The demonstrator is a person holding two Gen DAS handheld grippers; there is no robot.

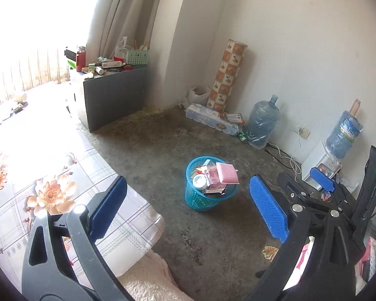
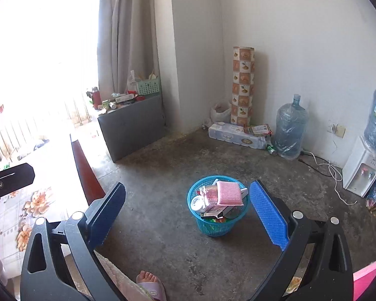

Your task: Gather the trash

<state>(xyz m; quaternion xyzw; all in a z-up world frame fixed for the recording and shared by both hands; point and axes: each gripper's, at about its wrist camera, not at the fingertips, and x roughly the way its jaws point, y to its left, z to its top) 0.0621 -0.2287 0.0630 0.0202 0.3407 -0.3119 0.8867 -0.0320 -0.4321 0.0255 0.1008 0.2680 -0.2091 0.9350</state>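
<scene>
A lived-in room of a modest home: bare concrete floor (image 2: 178,165), white walls, a grey curtain (image 2: 127,37) at 11 o'clock beside a sunlit window with railings. A flower-print bedspread (image 1: 50,195) lies at 8 o'clock. A low grey cabinet (image 2: 131,125) holds bottles and a green basket. At 2 o'clock, a water jug (image 2: 290,128) stands near a pack of toilet rolls (image 2: 238,136); a water dispenser (image 2: 363,170) sits at 3 o'clock. A blue wastebasket (image 2: 216,213) brims at centre.

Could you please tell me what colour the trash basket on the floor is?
The trash basket is turquoise blue, clearest in the right wrist view.
</scene>
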